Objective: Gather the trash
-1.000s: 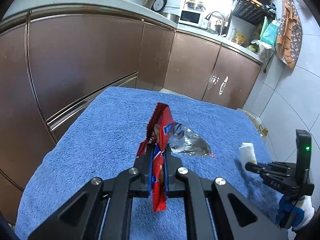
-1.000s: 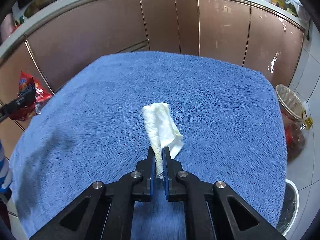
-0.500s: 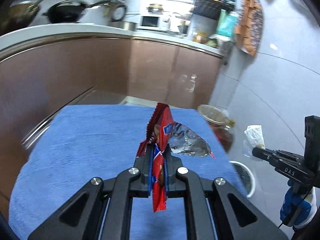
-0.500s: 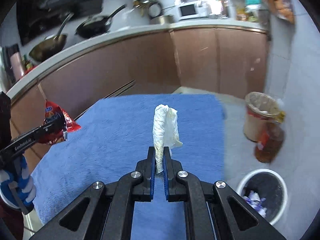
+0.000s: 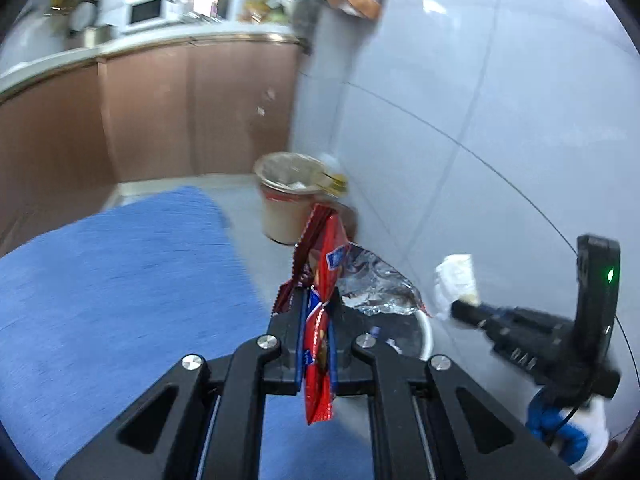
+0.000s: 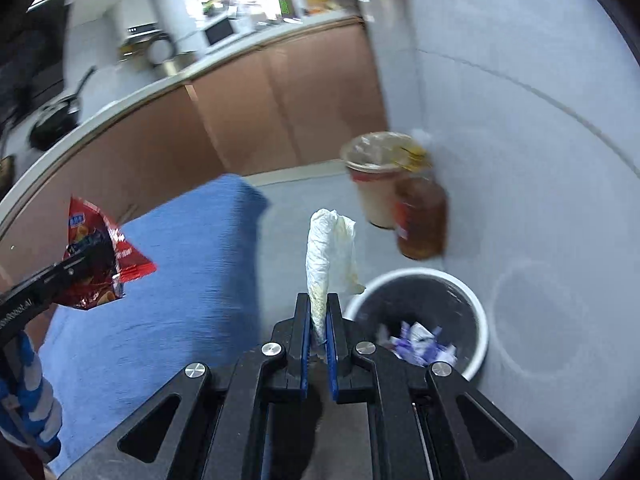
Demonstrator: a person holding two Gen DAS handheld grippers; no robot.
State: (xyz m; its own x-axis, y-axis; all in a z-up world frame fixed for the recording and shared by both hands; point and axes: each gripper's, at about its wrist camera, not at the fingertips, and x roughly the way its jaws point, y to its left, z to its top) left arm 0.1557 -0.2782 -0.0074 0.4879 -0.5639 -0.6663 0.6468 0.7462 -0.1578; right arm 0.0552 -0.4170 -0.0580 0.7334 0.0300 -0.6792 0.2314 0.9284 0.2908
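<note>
Left tongs (image 5: pixel 318 316): clenched on red snack wrapper (image 5: pixel 326 264).
Right tongs (image 6: pixel 319 316): clenched on crumpled tissue (image 6: pixel 330 252).
Bin (image 6: pixel 478 312): at 3 o'clock of tissue, on the floor.

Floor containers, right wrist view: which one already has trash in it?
The white-rimmed dark bin below the right gripper: crumpled wrappers inside. The beige bucket looks only bag-lined.

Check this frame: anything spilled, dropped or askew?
Nothing stands out. Left gripper is shut on the red snack wrapper, right gripper on the crumpled tissue. Waste bin stands upright on the floor with scraps inside; nothing visibly spilled around it.
</note>
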